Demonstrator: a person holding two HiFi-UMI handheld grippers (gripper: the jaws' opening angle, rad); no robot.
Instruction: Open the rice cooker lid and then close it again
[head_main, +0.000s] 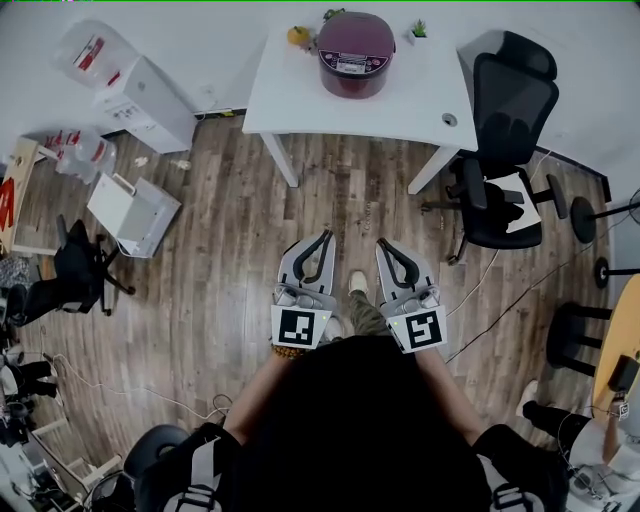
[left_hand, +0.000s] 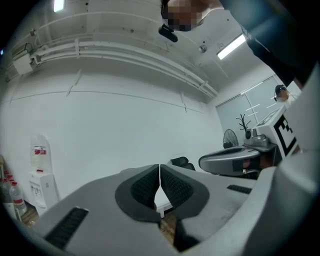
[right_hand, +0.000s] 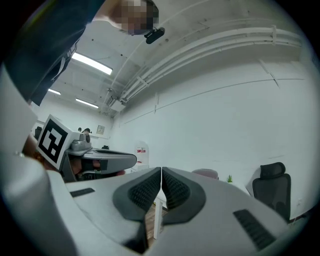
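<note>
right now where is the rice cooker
Head view, top centre: the rice cooker sits on the white table, a yellow item to its left, a small plant to its right.

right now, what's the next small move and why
Probably step forward toward the white table, carrying both tongs nearer the rice cooker. Its lid looks closed, and the left tongs and right tongs are shut, empty and well short of the table, over the wood floor, so nothing is within reach yet.

One rice cooker (head_main: 354, 52), one white table (head_main: 290, 100), one potted plant (head_main: 419, 30) and one water dispenser (head_main: 150, 105) are shown, with two grippers: left gripper (head_main: 326, 237) and right gripper (head_main: 381, 244).
</note>
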